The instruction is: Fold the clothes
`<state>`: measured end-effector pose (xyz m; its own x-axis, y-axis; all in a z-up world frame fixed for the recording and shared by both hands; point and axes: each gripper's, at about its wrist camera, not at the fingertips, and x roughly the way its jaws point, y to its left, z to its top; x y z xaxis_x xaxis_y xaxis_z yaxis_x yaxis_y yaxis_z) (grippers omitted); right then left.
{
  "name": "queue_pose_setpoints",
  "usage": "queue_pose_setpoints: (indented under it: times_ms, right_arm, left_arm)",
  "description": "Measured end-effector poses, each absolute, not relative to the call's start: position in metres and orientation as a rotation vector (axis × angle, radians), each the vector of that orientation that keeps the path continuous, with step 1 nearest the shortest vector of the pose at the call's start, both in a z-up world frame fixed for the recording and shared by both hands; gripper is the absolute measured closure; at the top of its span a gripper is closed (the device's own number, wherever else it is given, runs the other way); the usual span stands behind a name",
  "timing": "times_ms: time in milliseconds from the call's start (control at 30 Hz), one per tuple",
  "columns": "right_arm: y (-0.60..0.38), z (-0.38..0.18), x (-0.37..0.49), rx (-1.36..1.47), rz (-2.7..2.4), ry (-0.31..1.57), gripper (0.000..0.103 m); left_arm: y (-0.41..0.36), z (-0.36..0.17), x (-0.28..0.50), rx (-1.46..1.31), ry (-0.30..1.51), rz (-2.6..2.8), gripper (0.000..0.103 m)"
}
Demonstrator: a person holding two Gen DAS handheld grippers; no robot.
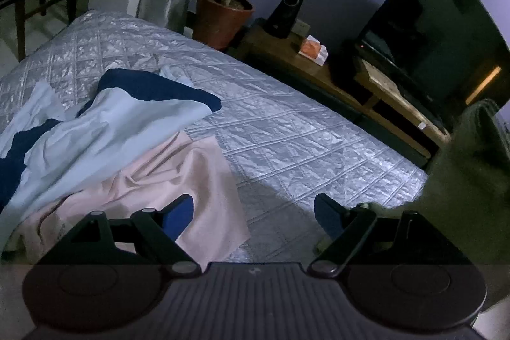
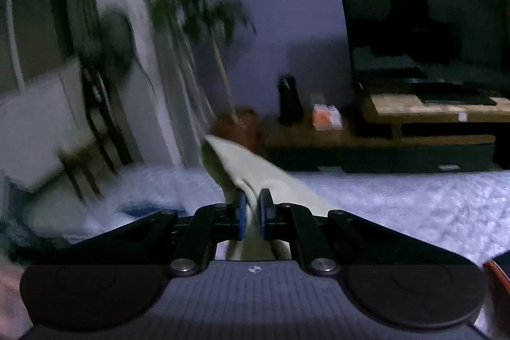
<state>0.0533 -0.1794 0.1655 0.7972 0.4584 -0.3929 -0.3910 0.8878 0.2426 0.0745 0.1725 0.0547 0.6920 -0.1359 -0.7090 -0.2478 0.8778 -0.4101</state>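
The bed [image 1: 287, 123], under its quilted silver-grey cover, fills most of my left view, and behind it a dark television [image 1: 430, 31] sits on a low wooden bench [image 1: 318, 75] against the wall. On that bench stand a black speaker [image 1: 287, 11] and an orange-and-white tissue box [image 1: 314, 50], and beside it is a terracotta pot [image 1: 223, 18] holding a thin-trunked plant. The clothes lie heaped on the left part of the bed: a pale blue garment [image 1: 95, 129] draped across a navy one [image 1: 153, 85], with a pink garment [image 1: 178, 180] spread in front, its long side running toward me. My left gripper [image 1: 253, 212] hovers wide apart over the pink garment's near edge, holding nothing. My right gripper [image 2: 251, 209] is pinched tight on a cream cloth [image 2: 251, 168], lifted off the bed, whose fold stretches up and away to the left.
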Motion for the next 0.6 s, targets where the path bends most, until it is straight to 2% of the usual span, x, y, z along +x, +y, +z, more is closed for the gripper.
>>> queue_pose_setpoints:
  times_ms: [100, 267, 300, 367, 400, 433, 600]
  right_arm:
    - [-0.196, 0.213, 0.036, 0.267, 0.517, 0.386, 0.103]
    - [-0.223, 0.248, 0.003, 0.363, 0.498, 0.300, 0.103]
    - [-0.227, 0.237, 0.006, 0.335, 0.444, 0.331, 0.102]
    - [-0.232, 0.211, 0.012, 0.253, 0.350, 0.418, 0.084]
    - [-0.232, 0.195, 0.015, 0.200, 0.311, 0.474, 0.069]
    - [-0.230, 0.177, 0.015, 0.161, 0.298, 0.528, 0.060]
    - [-0.172, 0.083, -0.010, -0.191, 0.375, 0.655, 0.062]
  left_arm:
    - [0.177, 0.055, 0.074, -0.545, 0.805, 0.082, 0.022]
    - [0.177, 0.055, 0.075, -0.562, 0.804, 0.099, 0.020]
    - [0.176, 0.055, 0.075, -0.556, 0.805, 0.100, 0.020]
    - [0.175, 0.057, 0.075, -0.543, 0.801, 0.105, 0.020]
    - [0.175, 0.058, 0.075, -0.536, 0.798, 0.108, 0.019]
    - [0.176, 0.059, 0.075, -0.533, 0.794, 0.112, 0.019]
    - [0.181, 0.060, 0.078, -0.552, 0.789, 0.133, 0.018]
